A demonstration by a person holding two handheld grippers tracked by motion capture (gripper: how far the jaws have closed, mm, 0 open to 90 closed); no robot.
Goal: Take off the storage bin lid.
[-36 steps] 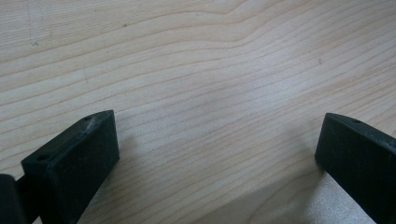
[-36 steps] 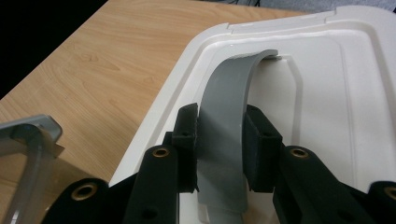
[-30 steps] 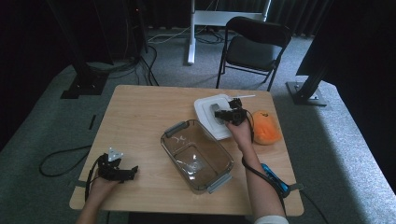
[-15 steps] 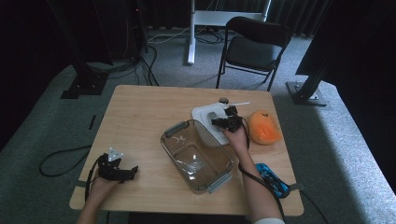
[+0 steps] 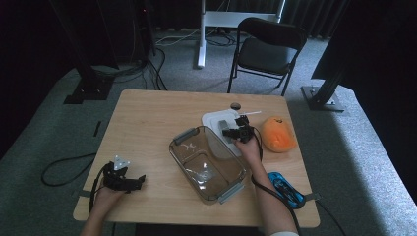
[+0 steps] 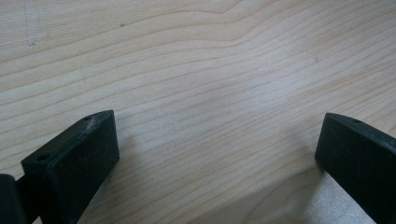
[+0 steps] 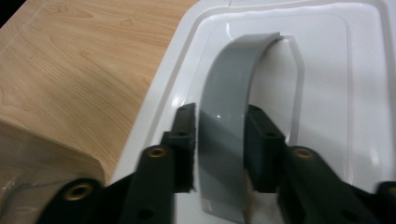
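A white lid (image 5: 215, 121) (image 7: 327, 93) with an arched grey handle (image 7: 229, 93) lies on the table just behind a clear plastic container (image 5: 173, 147). My right gripper (image 5: 231, 132) (image 7: 222, 121) reaches over the lid from the right. Its jaws have just been opening a little. The handle is still between them, and both pads look to be against its sides. My left gripper (image 5: 137, 181) (image 6: 217, 135) rests on bare wood near the front left corner. It is open wide with nothing between its jaws.
An orange rounded object (image 5: 278, 133) sits right of the lid. A blue object (image 5: 282, 186) lies near the front right edge, beside my right forearm. A thin white stick (image 5: 252, 113) lies behind the gripper. A black chair (image 5: 268, 49) stands beyond the table.
My right gripper has come down and slightly left with the lid, which now lies flat against the container's far side. The left gripper has stayed put.
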